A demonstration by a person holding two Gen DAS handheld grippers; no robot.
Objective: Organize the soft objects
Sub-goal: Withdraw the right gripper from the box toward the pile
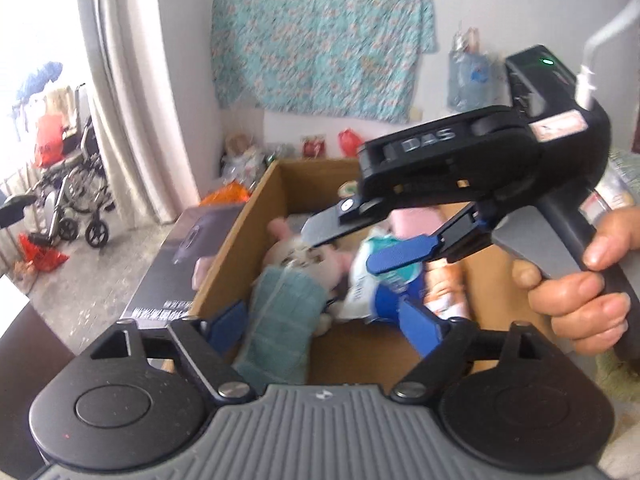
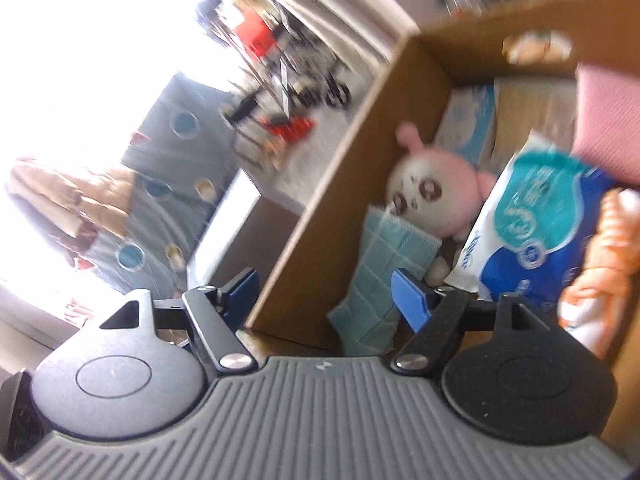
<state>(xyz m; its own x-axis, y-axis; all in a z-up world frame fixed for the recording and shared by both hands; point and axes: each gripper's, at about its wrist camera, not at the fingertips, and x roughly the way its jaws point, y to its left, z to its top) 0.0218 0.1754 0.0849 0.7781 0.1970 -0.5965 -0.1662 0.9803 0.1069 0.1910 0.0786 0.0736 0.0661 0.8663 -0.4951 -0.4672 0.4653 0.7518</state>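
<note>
from my left wrist camera, my left tool hangs over the near edge of the cardboard box, its blue pads spread wide with nothing between them. the folded teal cloth lies just ahead in the gap, nearer the left pad, its long axis running away from me into the box and tilted a little left. past its far end sits the pink plush toy, and to the right of that the blue-and-white tissue pack. my right tool comes in from the right, above the box, gripped by my right hand; its jaws stand apart and empty, the lower blue pad over the tissue pack. i judge the left tool is the nearer one to the cloth.

from my right wrist camera, the right tool is wide and carries nothing. the box wall runs diagonally between its pads, so the left pad is outside the box and the right pad inside. the teal cloth lies just beside the right pad, long axis sloping up to the right toward the plush toy, which leans on its far end. the tissue pack is further right, with an orange-and-white cloth beyond it.
</note>
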